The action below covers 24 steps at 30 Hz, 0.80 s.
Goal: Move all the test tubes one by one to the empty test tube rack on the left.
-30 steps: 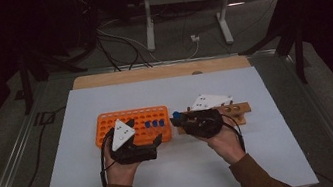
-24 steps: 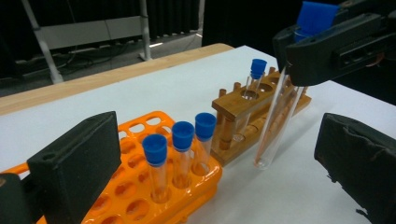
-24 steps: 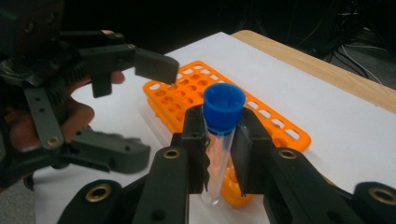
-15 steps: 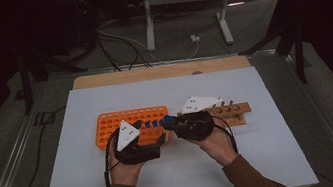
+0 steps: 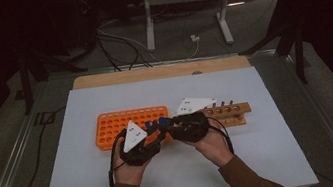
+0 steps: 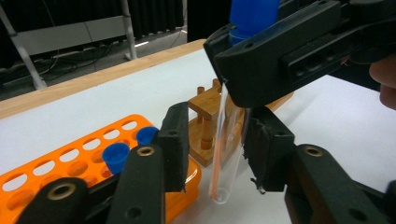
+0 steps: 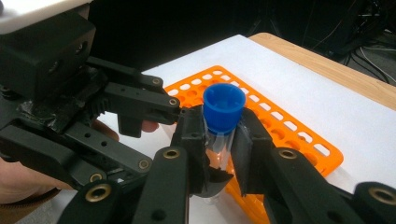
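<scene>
Over the white table point(image 5: 266, 158), near its middle, two black grippers are held close together by a person's hands. A clear tube point(image 6: 227, 154) with a blue cap point(image 7: 224, 103) is gripped by the right gripper point(image 7: 219, 140). Its jaws are closed tight on the tube just under the cap, one pad on each side. The tube is held upright, and its round bottom end hangs above the table, just beside the orange rack point(image 5: 131, 124).

From the left gripper view, the lower part of the same tube is seen between the two jaws of the left gripper point(image 6: 215, 144). These jaws have just been closing around the tube. One pad looks very near the glass or maybe touching it, and a small gap is seen on the other side. It cannot be told for sure if the tube is pressed by them yet.

The orange rack is laid flat on the table and is full of small round holes. Two more blue caps point(image 6: 116, 156) are stuck up from tubes kept in holes at the rack's end nearest the grippers. A wooden rack point(image 5: 228, 113) with pegs is placed right next to the orange rack, on the right side in the high view. Brown sleeves point(image 5: 247, 182) are seen at the bottom of the high view, where the arms come in. A wooden edge point(image 5: 161, 71) is seen along the far side of the table
</scene>
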Each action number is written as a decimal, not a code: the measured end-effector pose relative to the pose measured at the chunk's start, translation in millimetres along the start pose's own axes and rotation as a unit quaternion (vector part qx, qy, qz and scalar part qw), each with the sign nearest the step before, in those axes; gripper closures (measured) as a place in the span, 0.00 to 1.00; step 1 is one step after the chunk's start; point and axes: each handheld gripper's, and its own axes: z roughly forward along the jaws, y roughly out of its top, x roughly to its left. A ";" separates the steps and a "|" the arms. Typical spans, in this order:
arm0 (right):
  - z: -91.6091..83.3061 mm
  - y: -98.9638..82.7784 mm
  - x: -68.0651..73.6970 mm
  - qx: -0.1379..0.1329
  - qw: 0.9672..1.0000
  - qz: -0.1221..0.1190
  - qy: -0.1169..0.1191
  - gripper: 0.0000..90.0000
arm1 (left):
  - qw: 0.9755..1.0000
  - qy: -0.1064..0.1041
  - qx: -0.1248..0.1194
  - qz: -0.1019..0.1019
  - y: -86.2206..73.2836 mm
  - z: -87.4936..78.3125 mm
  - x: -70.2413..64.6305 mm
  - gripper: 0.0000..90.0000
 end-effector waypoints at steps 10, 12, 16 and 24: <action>2.4 -1.0 1.6 0.002 1.000 -0.001 0.004 0.85 | 1.000 -0.011 -0.007 0.004 1.6 -0.3 -1.0 0.80; 2.4 -0.9 1.7 0.002 1.000 0.000 0.004 0.85 | 1.000 -0.014 -0.007 0.005 1.4 -0.1 -1.5 0.84; 2.0 -0.6 1.8 0.002 1.000 -0.002 0.003 0.85 | 1.000 -0.016 -0.008 0.008 1.4 0.2 -2.1 0.86; -1.6 -1.5 -2.1 -0.009 1.000 0.004 0.008 0.70 | 1.000 -0.003 -0.012 -0.001 1.5 -1.2 3.2 0.87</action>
